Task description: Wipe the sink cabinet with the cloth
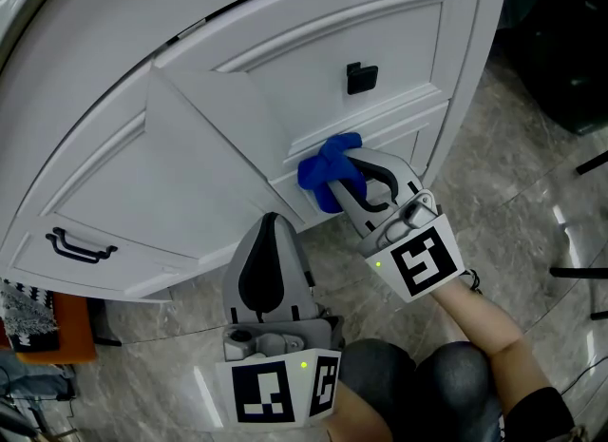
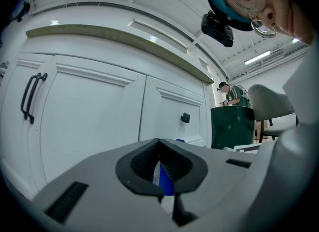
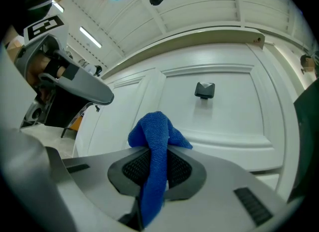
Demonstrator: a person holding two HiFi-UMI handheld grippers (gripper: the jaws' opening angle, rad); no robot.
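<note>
The right hand-held gripper (image 1: pixel 340 174) is clenched on the blue cloth (image 1: pixel 321 170), which rests against the white sink cabinet (image 1: pixel 228 117) door at 7 o'clock from its black knob (image 1: pixel 361 78). At 7 o'clock from the cloth, the left hand-held gripper (image 1: pixel 274 221) has its jaws pressed together, empty.

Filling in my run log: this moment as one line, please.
right gripper: shut on blue cloth | blue cloth at cabinet door | left gripper: shut, empty
</note>
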